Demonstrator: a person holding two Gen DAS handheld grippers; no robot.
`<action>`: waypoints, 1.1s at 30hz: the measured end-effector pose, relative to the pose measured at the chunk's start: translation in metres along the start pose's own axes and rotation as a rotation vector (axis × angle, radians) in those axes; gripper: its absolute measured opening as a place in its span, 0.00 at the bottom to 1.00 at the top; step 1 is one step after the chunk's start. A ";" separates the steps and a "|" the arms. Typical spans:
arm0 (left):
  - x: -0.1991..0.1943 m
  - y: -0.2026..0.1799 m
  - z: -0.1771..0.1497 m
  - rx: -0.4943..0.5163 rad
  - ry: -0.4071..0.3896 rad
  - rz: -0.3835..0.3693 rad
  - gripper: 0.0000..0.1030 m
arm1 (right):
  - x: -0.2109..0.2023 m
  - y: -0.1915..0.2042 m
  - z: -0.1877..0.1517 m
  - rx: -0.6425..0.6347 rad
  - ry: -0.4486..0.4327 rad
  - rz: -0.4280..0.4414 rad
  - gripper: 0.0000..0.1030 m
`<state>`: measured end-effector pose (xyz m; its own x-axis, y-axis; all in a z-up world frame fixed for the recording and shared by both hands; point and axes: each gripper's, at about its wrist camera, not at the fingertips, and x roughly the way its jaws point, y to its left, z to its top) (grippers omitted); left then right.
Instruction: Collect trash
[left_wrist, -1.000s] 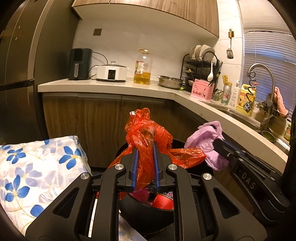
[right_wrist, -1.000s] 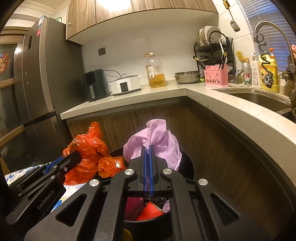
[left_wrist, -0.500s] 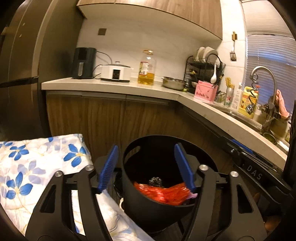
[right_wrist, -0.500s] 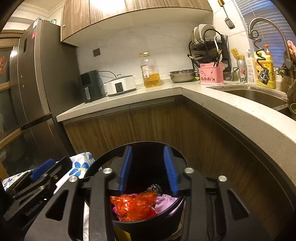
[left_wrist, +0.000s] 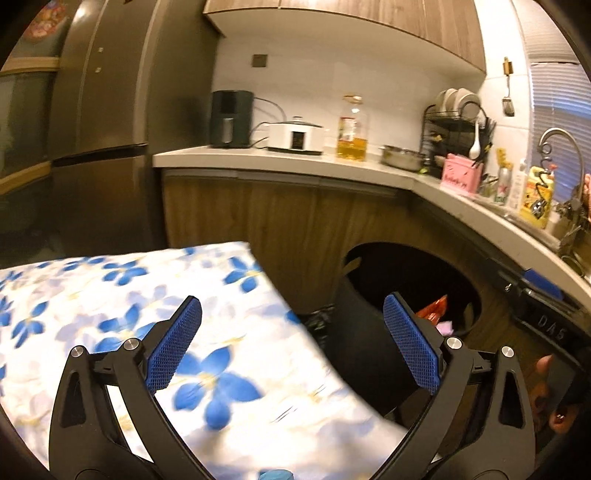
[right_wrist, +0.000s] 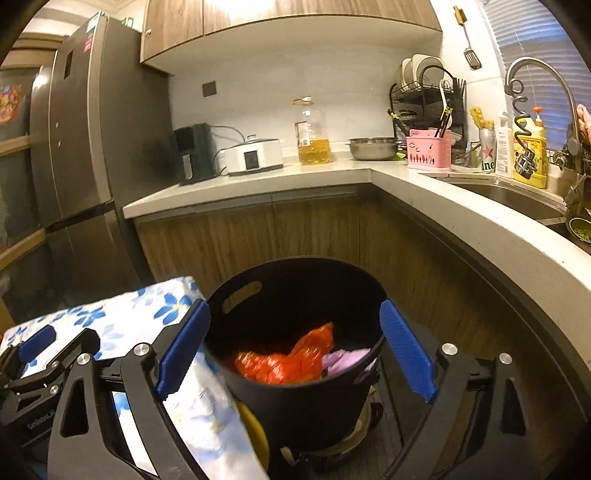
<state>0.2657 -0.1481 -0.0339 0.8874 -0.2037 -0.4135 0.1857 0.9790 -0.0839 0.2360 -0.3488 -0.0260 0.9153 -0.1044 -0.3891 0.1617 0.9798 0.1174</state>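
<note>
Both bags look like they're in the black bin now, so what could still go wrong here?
1. The orange bag and pink bag lie loosely in the bin; they might puff back up over the rim.
2. The right gripper, its jaws just opened and empty, straddles the bin; moving off carelessly could knock it.
3. The left gripper, also just opened, hangs above the flowered cloth and could snag it.

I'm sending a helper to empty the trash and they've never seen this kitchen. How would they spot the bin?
Find the curved counter with wooden cabinets. On the floor before it, beside a blue-flowered cloth, stands the bin. It is a round black tub with a handle slot, holding an orange bag and a pink bag.
</note>
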 end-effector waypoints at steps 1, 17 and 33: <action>-0.006 0.004 -0.002 0.002 -0.001 0.008 0.95 | -0.004 0.003 -0.002 -0.004 0.003 0.002 0.93; -0.103 0.054 -0.029 -0.013 -0.007 0.076 0.95 | -0.087 0.057 -0.024 -0.048 0.020 0.018 0.94; -0.177 0.083 -0.056 -0.044 -0.037 0.100 0.95 | -0.162 0.101 -0.056 -0.119 -0.002 0.036 0.95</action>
<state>0.1008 -0.0304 -0.0181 0.9156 -0.1044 -0.3884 0.0776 0.9934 -0.0841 0.0834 -0.2233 -0.0019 0.9206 -0.0685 -0.3844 0.0835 0.9963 0.0223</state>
